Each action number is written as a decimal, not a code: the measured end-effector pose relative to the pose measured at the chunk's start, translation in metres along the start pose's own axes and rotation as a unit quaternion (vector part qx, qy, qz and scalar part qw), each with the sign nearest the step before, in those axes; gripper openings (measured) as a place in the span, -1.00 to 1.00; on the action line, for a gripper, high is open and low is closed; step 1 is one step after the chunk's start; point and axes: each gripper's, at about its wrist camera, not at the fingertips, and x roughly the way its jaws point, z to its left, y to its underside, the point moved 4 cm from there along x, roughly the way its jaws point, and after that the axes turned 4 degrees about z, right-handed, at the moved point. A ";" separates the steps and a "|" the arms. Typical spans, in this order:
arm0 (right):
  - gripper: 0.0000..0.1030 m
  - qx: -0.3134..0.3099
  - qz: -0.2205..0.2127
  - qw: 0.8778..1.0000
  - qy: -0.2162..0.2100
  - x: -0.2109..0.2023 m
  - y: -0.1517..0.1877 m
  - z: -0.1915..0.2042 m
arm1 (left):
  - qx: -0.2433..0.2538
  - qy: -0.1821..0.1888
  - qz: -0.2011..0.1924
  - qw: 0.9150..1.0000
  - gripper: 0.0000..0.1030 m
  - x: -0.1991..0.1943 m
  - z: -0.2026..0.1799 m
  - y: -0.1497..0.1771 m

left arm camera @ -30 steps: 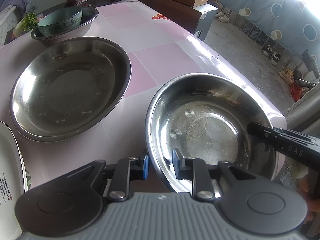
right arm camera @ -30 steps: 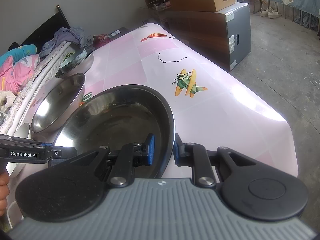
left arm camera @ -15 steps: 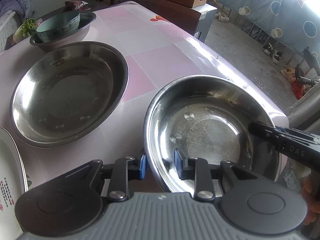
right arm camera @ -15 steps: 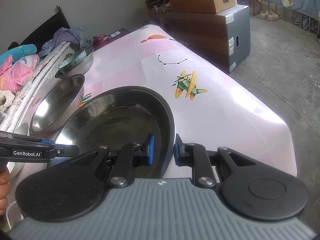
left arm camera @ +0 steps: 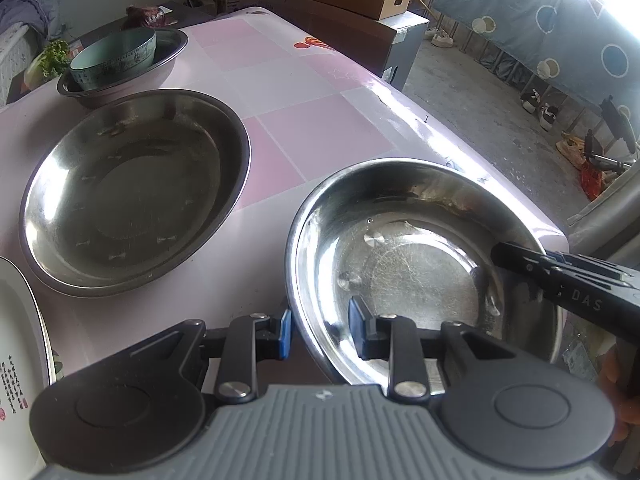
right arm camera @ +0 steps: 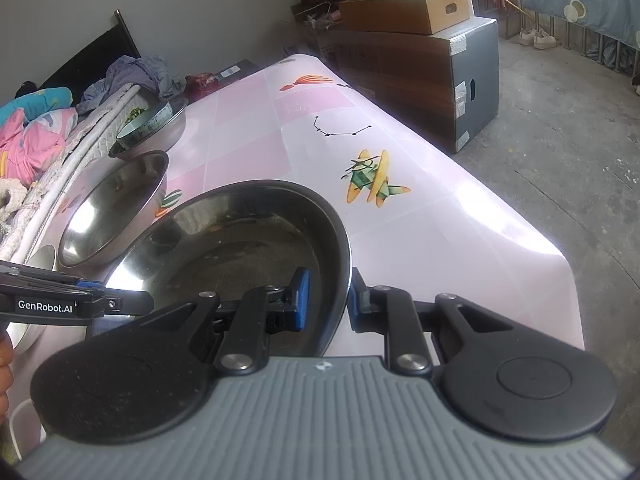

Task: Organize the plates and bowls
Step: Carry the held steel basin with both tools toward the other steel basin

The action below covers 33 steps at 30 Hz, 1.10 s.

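Note:
A steel plate (left arm camera: 400,256) is held tilted above the pink table (left arm camera: 320,136), near its right end. My left gripper (left arm camera: 320,330) is shut on its near rim. My right gripper (right arm camera: 329,300) is shut on the opposite rim of the same steel plate (right arm camera: 224,248) and shows at the right in the left wrist view (left arm camera: 560,276). A second steel plate (left arm camera: 132,192) lies flat on the table to the left. A teal bowl (left arm camera: 114,58) sits inside a steel bowl (left arm camera: 132,76) at the far end.
A white printed plate (left arm camera: 20,340) lies at the near left edge. Greens (left arm camera: 50,60) lie beyond the bowls. A cardboard box on a dark cabinet (right arm camera: 420,52) stands past the table's far right. Bedding (right arm camera: 32,132) lies along the left side.
The held steel plate has risen a little and shifted slightly left, with both grippers still closed on its rims. The other dishes have not moved.

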 end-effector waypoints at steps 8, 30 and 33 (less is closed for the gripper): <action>-0.63 0.000 -0.006 1.000 0.001 -0.004 -0.002 0.000 | 0.002 0.001 -0.003 1.000 -0.44 -0.004 -0.002 0.000; -0.63 0.003 -0.013 1.000 0.000 -0.010 -0.004 -0.002 | 0.007 0.003 -0.015 1.000 -0.44 -0.014 -0.005 -0.002; -0.63 0.003 -0.015 1.000 0.000 -0.012 -0.004 -0.002 | 0.008 0.003 -0.017 1.000 -0.44 -0.016 -0.006 -0.001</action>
